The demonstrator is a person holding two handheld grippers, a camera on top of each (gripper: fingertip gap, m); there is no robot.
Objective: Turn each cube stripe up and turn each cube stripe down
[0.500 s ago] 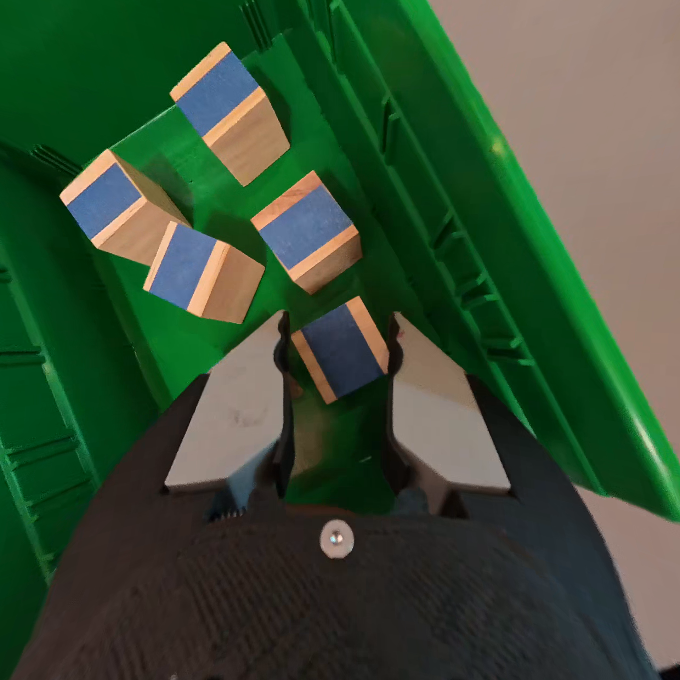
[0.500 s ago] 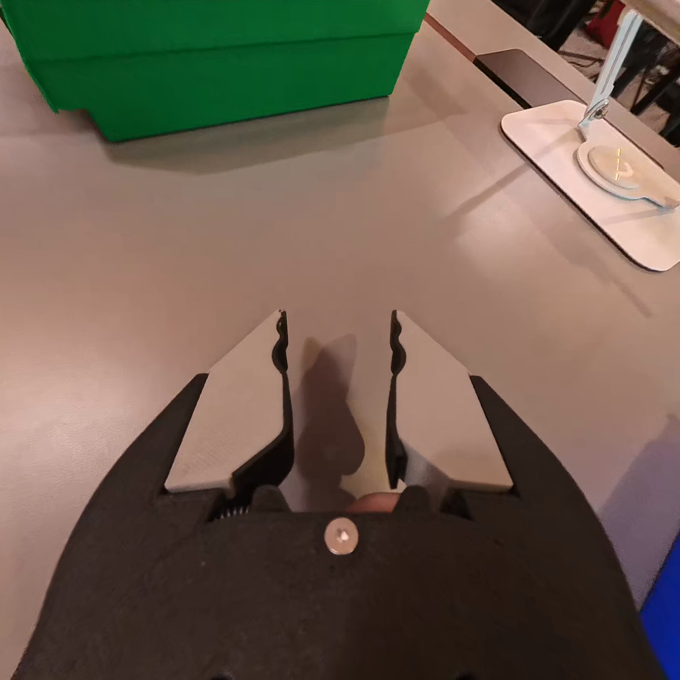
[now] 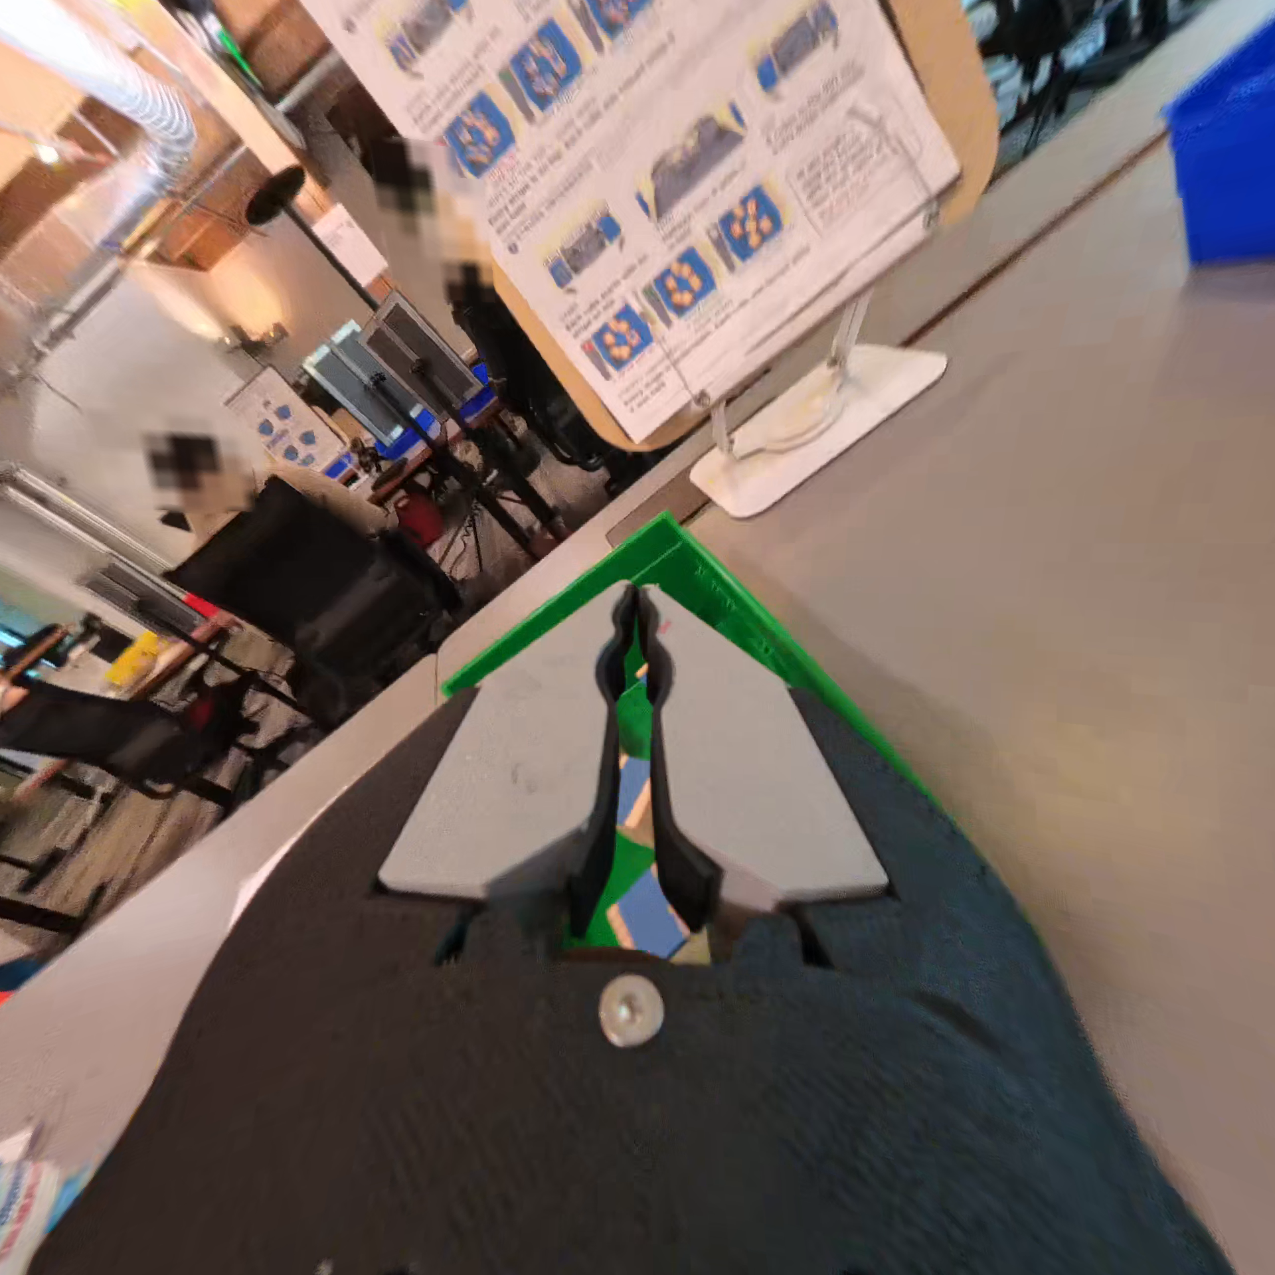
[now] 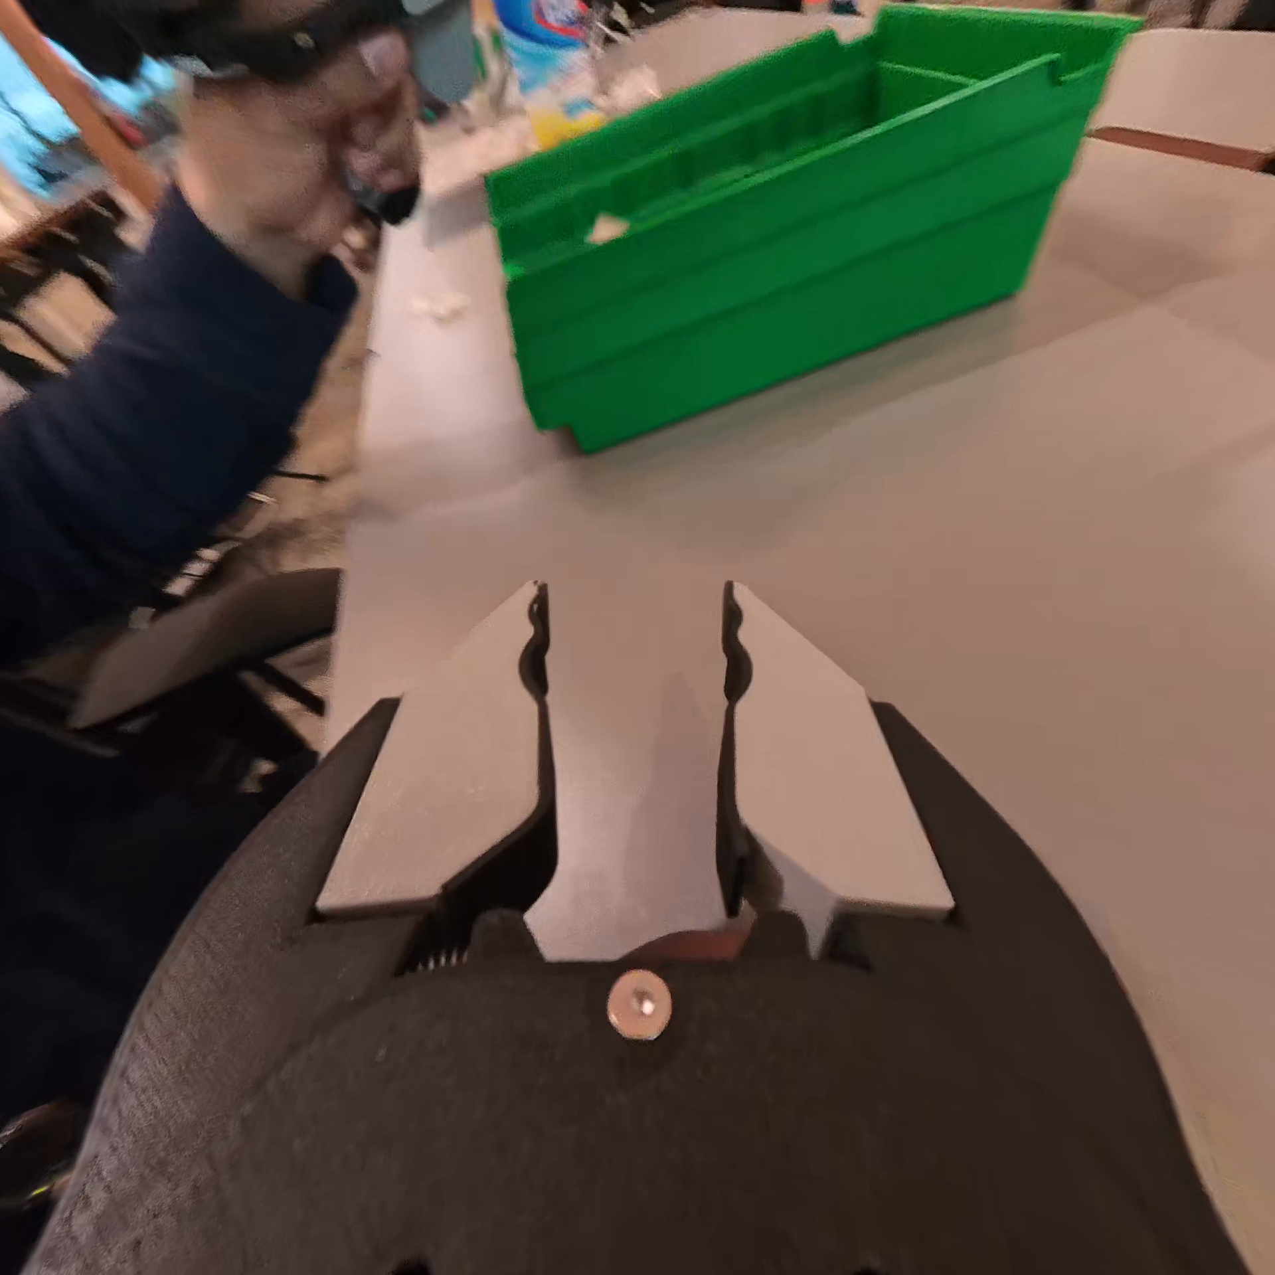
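My left gripper (image 3: 636,599) reads as closed, fingertips meeting with nothing clamped between them. It hangs above the green bin (image 3: 724,600), whose far corner shows just beyond the tips. Through the narrow slit between the fingers I can make out parts of wooden cubes with blue stripes (image 3: 645,911) lying on the bin floor, blue faces turned up; how many are there I cannot tell from this view. Beyond the bin on the grey table (image 3: 1035,621) stands an instruction sheet on a white stand (image 3: 814,428), and a blue bin (image 3: 1235,159) sits at the far right.

My right gripper (image 4: 635,600) stands wide apart and empty, low over bare table, well short of the green bin, which lies far and to the right. A person's dark sleeve (image 4: 159,414) fills the left side of that view, badly blurred.
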